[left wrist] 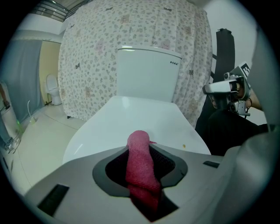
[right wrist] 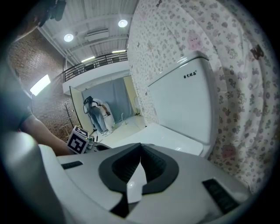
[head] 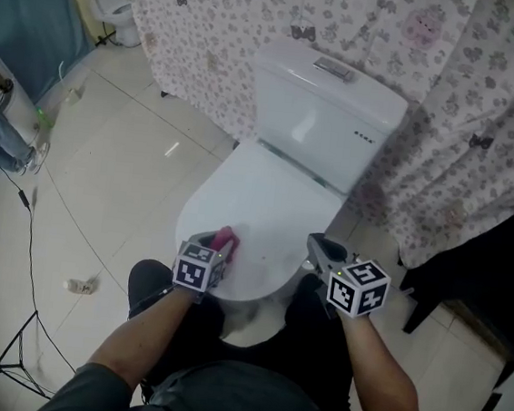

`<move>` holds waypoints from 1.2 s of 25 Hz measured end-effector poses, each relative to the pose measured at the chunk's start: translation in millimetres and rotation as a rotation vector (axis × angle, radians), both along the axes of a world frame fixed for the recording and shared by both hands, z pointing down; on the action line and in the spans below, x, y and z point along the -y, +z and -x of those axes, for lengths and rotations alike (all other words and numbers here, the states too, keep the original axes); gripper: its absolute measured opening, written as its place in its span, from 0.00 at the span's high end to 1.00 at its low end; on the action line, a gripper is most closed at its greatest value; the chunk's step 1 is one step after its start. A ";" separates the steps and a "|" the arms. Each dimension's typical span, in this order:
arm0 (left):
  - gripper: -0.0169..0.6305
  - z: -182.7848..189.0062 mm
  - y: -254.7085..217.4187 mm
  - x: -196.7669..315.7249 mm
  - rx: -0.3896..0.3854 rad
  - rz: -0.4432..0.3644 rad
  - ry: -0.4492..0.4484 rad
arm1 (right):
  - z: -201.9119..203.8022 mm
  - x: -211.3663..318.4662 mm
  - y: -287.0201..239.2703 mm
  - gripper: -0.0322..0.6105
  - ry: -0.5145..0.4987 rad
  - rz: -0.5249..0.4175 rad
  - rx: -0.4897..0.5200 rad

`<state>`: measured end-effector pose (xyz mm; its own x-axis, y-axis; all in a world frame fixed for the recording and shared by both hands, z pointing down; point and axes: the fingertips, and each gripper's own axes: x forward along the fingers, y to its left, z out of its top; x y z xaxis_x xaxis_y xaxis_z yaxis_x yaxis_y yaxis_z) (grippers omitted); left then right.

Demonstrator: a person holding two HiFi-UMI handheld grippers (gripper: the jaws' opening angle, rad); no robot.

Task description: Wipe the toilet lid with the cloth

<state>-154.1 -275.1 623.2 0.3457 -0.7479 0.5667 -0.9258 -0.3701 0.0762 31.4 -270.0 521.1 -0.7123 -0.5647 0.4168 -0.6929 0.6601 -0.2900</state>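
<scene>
Pink cloth (head: 224, 239) sits at the near-left edge of the closed toilet lid (head: 272, 192) in the head view. The left gripper view shows the left gripper (left wrist: 141, 151) pinching its rolled end — better pressed flat and swept toward the tank (left wrist: 146, 72) in overlapping strokes. In the right gripper view the right gripper (right wrist: 139, 148) is pressed together, empty.

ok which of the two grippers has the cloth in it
The left gripper: its jaws are shut on the pink cloth, above the toilet lid. The right gripper has its jaws closed on nothing.
</scene>
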 end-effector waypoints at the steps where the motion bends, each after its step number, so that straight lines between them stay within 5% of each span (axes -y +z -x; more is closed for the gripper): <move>1: 0.79 -1.1 0.8 0.6 0.009 0.005 0.003 | 1.4 -1.4 -2.3 0.95 -0.003 -0.006 0.004; 11: 0.79 -27.4 4.4 -2.5 0.105 0.003 0.071 | -13.7 -12.2 -14.9 0.95 0.038 -0.014 0.017; 30: 0.79 -118.9 6.2 -11.4 0.109 0.014 0.212 | -64.8 -33.1 -34.0 0.95 0.096 -0.049 0.035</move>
